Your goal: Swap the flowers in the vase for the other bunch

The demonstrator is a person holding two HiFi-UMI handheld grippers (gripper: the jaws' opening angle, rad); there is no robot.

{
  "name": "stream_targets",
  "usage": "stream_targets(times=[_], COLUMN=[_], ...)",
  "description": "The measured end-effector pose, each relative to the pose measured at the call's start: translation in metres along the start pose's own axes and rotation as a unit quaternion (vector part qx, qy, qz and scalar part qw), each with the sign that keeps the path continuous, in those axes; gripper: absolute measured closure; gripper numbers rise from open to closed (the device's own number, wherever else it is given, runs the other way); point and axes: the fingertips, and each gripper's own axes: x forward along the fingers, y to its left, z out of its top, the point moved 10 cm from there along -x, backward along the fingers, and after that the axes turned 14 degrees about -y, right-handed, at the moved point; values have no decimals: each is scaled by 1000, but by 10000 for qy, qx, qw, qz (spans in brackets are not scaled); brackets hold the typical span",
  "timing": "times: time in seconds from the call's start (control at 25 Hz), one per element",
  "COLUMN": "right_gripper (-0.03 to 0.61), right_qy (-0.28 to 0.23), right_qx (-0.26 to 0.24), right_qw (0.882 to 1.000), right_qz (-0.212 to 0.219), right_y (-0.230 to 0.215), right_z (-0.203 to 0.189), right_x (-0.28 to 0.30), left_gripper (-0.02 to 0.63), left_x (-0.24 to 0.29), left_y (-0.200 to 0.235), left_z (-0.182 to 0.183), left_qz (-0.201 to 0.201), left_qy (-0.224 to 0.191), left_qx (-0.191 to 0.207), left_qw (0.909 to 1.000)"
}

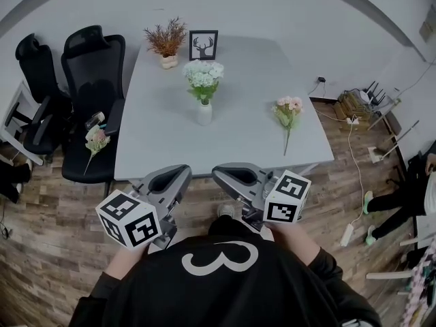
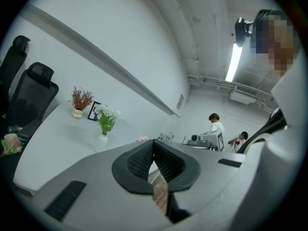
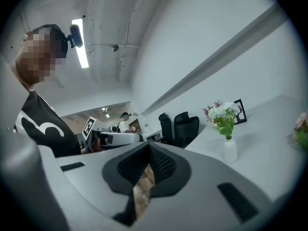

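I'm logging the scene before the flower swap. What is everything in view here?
Table: one, white, centre.
Vase: one, white, mid-table, holding white flowers.
Pink bunch: one, lying on the table's right side.
Office chairs: two, black, left of the table.
Second pink bunch: one, on the nearer chair's seat.
Dried plant: one, rust-brown, far table edge.
Framed picture: one, black frame, beside the dried plant.
Left tool: one, grey, jaws shut, empty.
Right tool: one, grey, jaws shut, empty.

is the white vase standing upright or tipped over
Upright: the white vase stands on its base on the table, and the white flowers rise straight up from its neck.
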Motion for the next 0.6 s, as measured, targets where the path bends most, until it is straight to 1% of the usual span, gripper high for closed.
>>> stream_targets(times=[0.16,0.6], right_gripper=[571,571], right_qy=[-74,-74], right_qx=[-118,-153], right_qw=[9999,9998], right_qz=[-39,-143], right_y=[12,3], right_z=[-5,1], right_x=[-14,-16], left_gripper=[601,601], left_x=[-9,3], left_y=[-11,-8], left_z=[-9,-6], left_qz=[-66,-119], left_qy=[-53,-28], left_qx=[77,59], left_qw=[9999,9999])
